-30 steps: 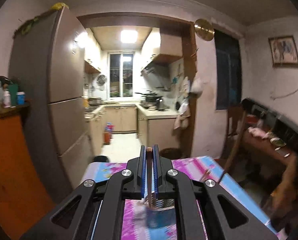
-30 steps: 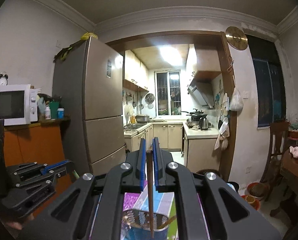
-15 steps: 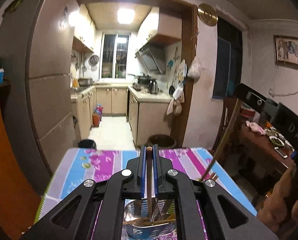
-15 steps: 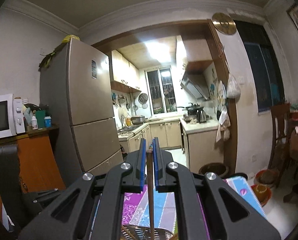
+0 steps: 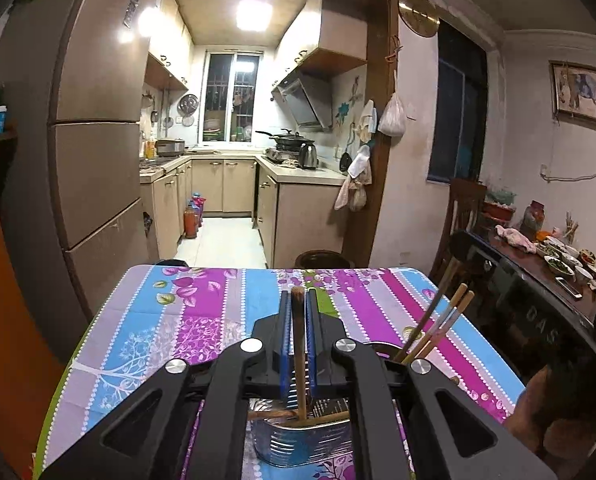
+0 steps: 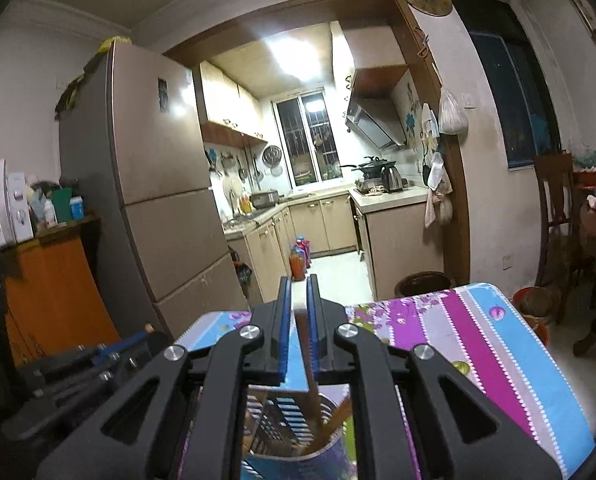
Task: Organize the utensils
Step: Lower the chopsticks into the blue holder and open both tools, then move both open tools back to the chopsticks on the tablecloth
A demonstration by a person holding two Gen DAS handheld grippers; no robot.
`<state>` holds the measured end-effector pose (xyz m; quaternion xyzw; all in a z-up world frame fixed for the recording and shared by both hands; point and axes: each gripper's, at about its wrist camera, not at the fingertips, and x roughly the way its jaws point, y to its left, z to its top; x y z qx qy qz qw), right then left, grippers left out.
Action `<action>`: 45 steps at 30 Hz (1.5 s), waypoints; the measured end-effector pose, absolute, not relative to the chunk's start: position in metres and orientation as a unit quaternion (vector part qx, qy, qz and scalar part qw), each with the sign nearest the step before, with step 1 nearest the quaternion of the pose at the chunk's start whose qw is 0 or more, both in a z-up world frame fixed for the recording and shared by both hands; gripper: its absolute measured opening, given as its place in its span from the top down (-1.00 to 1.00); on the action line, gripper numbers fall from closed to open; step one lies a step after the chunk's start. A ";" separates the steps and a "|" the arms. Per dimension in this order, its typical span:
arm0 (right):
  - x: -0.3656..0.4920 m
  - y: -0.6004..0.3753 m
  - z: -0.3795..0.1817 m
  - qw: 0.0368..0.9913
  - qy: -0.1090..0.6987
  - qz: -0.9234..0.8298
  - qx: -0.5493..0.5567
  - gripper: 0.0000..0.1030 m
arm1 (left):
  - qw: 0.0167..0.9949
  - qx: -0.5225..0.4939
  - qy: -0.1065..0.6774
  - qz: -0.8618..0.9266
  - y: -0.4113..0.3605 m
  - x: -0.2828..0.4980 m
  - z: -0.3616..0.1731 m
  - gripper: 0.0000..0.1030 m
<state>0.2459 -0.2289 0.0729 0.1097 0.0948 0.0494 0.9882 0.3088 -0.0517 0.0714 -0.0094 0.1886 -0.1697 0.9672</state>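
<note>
While clamped on one brown wooden chopstick [image 5: 298, 344] over the slotted metal holder [image 5: 298, 446] at lower centre, left gripper [image 5: 298, 344] not yet finished; right gripper [image 6: 296, 340] parted, its stick [image 6: 311, 380] apparently dropping in beside others.

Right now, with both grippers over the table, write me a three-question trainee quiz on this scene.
1. True or false: the left gripper holds a chopstick upright between its blue pads.
2. Pick one. Directly below the right gripper is: A) a slotted holder with chopsticks in it, B) a dinner plate, C) a frying pan.
3. Short answer: what surface does that holder stand on?

Key: 1 true; 2 A; 3 a striped floral tablecloth.
</note>
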 end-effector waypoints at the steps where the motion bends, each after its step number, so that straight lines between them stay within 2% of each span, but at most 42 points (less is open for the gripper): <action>1: 0.243 -0.229 0.074 0.989 0.092 0.044 0.106 0.50 | 0.968 -0.006 0.186 -0.166 -0.051 0.307 0.073 0.84; 2: 0.237 -0.231 0.078 0.990 0.084 0.041 0.103 0.29 | 0.970 -0.003 0.181 -0.164 -0.051 0.306 0.075 0.84; 8: 0.186 -0.256 0.115 0.996 0.022 0.025 0.087 0.29 | 0.982 -0.004 0.113 -0.153 -0.031 0.268 0.120 0.84; 10: 0.164 -0.268 0.126 0.996 0.002 0.016 0.084 0.29 | 0.986 -0.005 0.078 -0.145 -0.016 0.241 0.139 0.78; 13: 0.121 -0.286 0.140 0.997 -0.025 0.003 0.075 0.24 | 0.990 -0.002 0.032 -0.139 0.010 0.196 0.160 0.47; 15: 0.089 -0.296 0.146 0.997 -0.039 -0.010 0.065 -0.05 | 0.992 0.021 0.008 -0.127 0.024 0.166 0.169 0.39; 19: 0.024 -0.309 0.147 0.998 -0.050 -0.022 0.031 -0.36 | 0.994 0.067 -0.007 -0.084 0.061 0.112 0.172 0.33; 21: -0.008 -0.311 0.139 0.998 -0.045 -0.030 0.012 -0.59 | 0.995 0.069 -0.004 -0.071 0.084 0.088 0.166 0.17; 23: -0.030 -0.310 0.130 0.999 -0.030 -0.039 -0.002 -0.61 | 0.997 0.064 0.007 -0.049 0.109 0.064 0.150 0.07; 27: -0.070 -0.304 0.088 0.998 0.020 -0.051 -0.010 -0.61 | 0.995 0.084 0.057 -0.009 0.143 0.029 0.095 0.06; 29: -0.082 -0.295 0.063 0.996 0.053 -0.062 -0.025 -0.61 | 0.990 0.101 0.102 0.009 0.151 0.010 0.051 0.06; 34: -0.085 -0.269 0.006 0.989 0.141 -0.047 -0.013 -0.61 | 0.977 0.077 0.196 0.013 0.157 -0.018 -0.031 0.06; 40: -0.085 -0.227 -0.062 0.976 0.214 -0.017 -0.034 -0.71 | 0.967 0.086 0.239 -0.014 0.138 -0.045 -0.096 0.07; 43: -0.079 -0.207 -0.089 0.971 0.234 -0.005 -0.037 -0.71 | 0.964 0.093 0.247 -0.020 0.129 -0.046 -0.114 0.18; 45: -0.078 -0.197 -0.103 0.968 0.245 0.001 -0.044 -0.71 | 0.963 0.095 0.252 -0.021 0.125 -0.044 -0.122 0.38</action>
